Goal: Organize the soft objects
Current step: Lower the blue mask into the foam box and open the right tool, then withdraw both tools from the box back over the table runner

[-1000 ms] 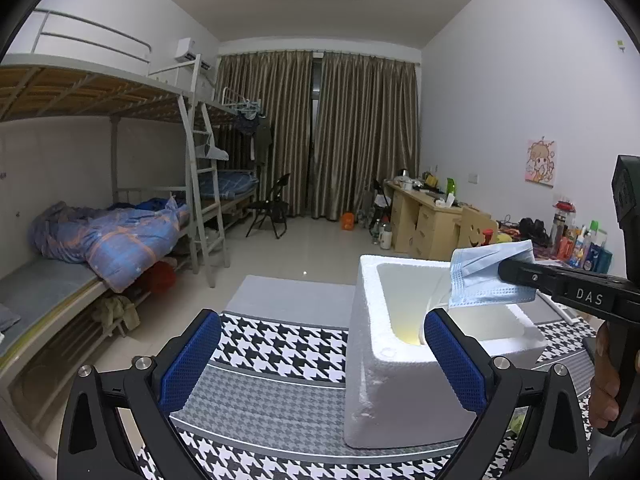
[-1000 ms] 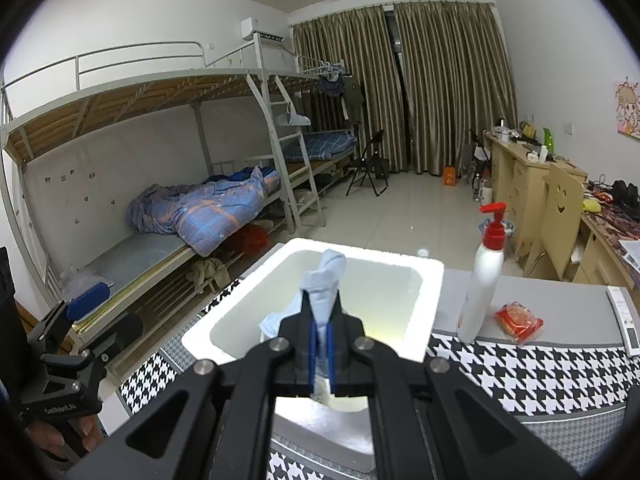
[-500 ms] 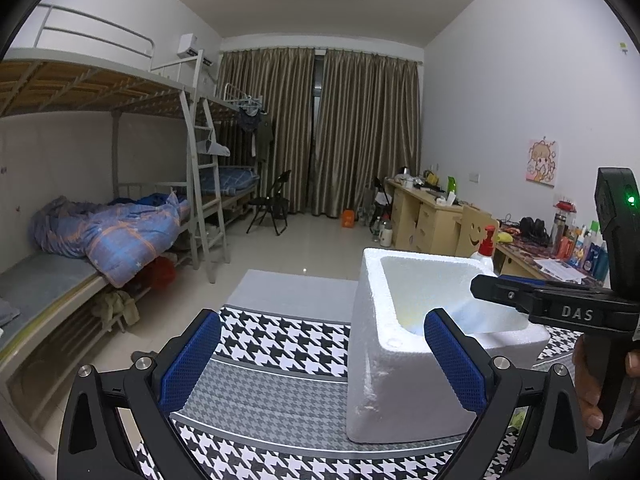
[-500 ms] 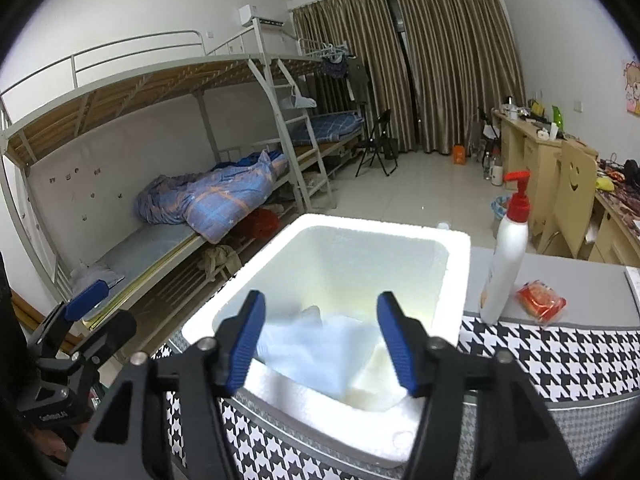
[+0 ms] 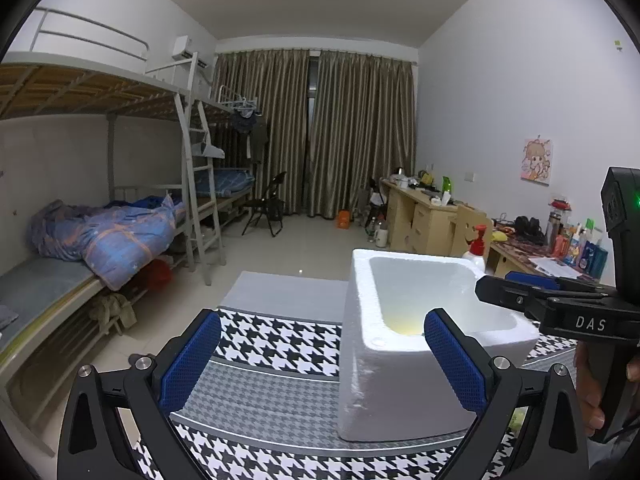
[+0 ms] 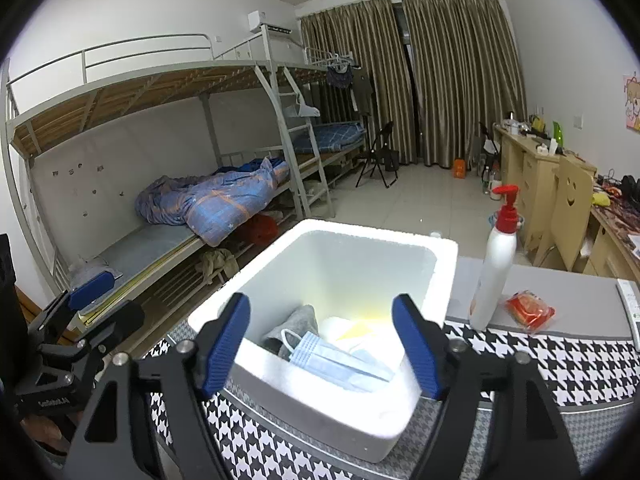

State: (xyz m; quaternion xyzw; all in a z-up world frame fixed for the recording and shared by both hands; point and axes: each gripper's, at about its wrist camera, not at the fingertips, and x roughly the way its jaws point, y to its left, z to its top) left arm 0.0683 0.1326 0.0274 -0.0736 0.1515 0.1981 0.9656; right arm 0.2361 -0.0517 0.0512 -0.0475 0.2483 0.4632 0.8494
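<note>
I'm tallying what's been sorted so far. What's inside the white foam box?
In the foam box: a blue face mask, a grey cloth and something pale. The near wall hides the rest of the floor.

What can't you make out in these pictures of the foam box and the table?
- Left wrist view: the foam box wall hides the mask.
- Right wrist view: the mask covers part of the gray cloth; the packet label is too small.
</note>
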